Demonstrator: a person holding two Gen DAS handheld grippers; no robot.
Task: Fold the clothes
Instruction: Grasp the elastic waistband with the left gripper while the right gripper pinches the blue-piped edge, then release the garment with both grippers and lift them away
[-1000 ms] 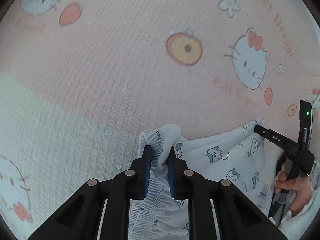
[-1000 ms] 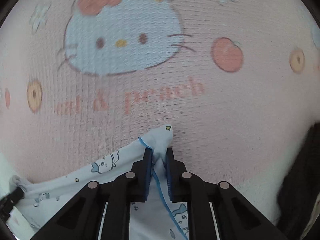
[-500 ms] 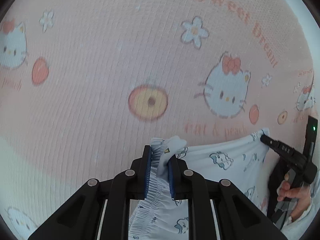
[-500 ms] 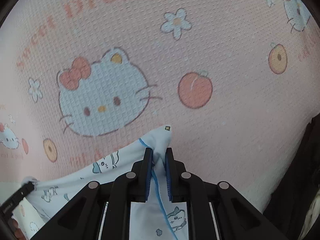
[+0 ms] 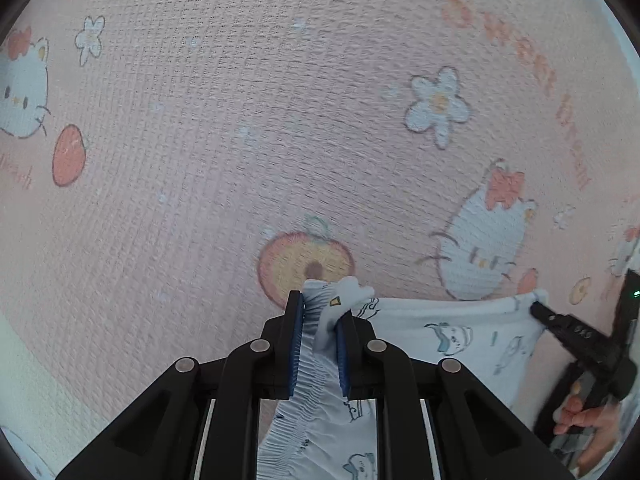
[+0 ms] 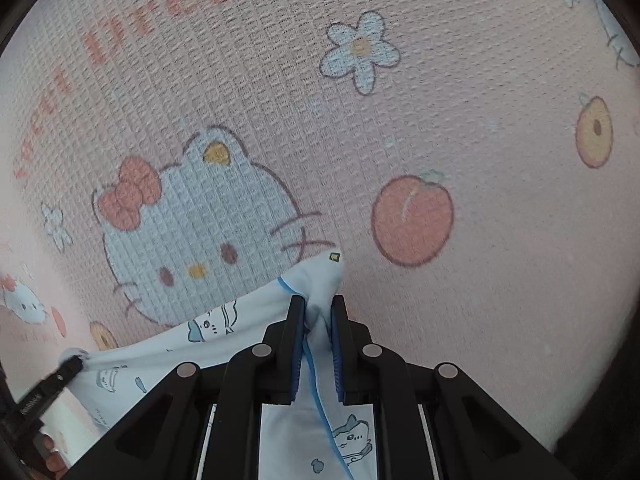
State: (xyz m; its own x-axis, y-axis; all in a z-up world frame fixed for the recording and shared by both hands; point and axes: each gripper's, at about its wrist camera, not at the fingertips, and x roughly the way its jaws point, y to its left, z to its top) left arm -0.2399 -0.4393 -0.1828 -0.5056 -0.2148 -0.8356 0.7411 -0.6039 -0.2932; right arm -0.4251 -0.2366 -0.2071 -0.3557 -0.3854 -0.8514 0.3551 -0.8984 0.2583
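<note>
A pink quilted bed cover (image 5: 224,128) fills both frames, printed with cartoon cats, peaches, flowers and red lettering.

My left gripper (image 5: 318,314) pinches the garment (image 5: 460,332) at 6 o'clock; my right gripper (image 5: 538,308) holds its far corner at 3. Blanket (image 5: 280,120) lies behind, toward 12.

This looks like a home, most likely a bedroom: the whole surface is a soft pink waffle-textured bedspread (image 6: 480,80) printed with white cartoon cat faces (image 6: 200,232), peaches (image 6: 412,220), small flowers (image 5: 436,104) and pink lettering (image 5: 520,48). Along the left edge of the left wrist view the cloth turns to a pale cream band (image 5: 24,380). The light blue garment (image 5: 440,332) with little cartoon animals also suits a household setting.
</note>
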